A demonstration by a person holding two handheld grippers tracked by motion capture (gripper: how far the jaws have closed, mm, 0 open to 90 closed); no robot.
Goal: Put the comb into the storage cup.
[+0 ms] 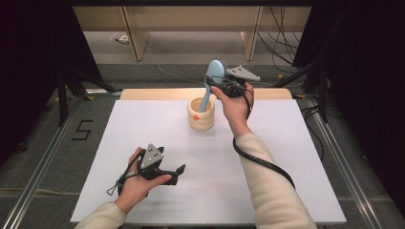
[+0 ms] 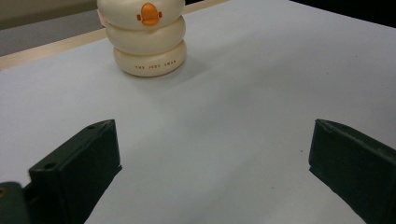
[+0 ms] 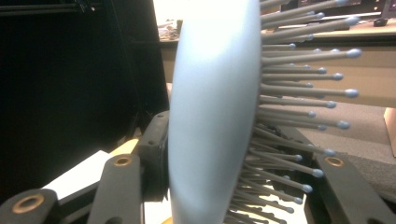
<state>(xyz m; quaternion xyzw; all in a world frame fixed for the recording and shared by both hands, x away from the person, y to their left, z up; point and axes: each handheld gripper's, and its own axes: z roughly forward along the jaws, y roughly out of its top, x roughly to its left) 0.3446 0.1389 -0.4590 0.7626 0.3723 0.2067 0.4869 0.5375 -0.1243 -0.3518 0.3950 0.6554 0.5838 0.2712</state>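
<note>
**Hairbrush going handle-first into the cream holder**

The right tongs (image 1: 220,85) are clamping the light blue hairbrush (image 1: 213,78) by its head, holding it upright over the far middle of the table (image 1: 119,143). In the right gripper view the brush's smooth back (image 3: 212,116) is pressing against one jaw while the bristles (image 3: 299,116) are pointing toward the other, so the grip is sitting across the thickness of the head. The handle is pointing down into the mouth of the cream ringed holder (image 1: 201,114), which is standing just under the right tongs; whether the handle tip is already touching the bottom cannot be told from here.

The step in hand looks like standing the brush in the holder. The next move is probably calling for a straight lowering until the handle is resting inside, then letting the jaws part without tipping the holder, since the brush is leaning a little.

The left tongs (image 1: 174,171) are resting near the table's near left, jaws apart with nothing between them, facing the holder (image 2: 148,39), well apart from it.
</note>
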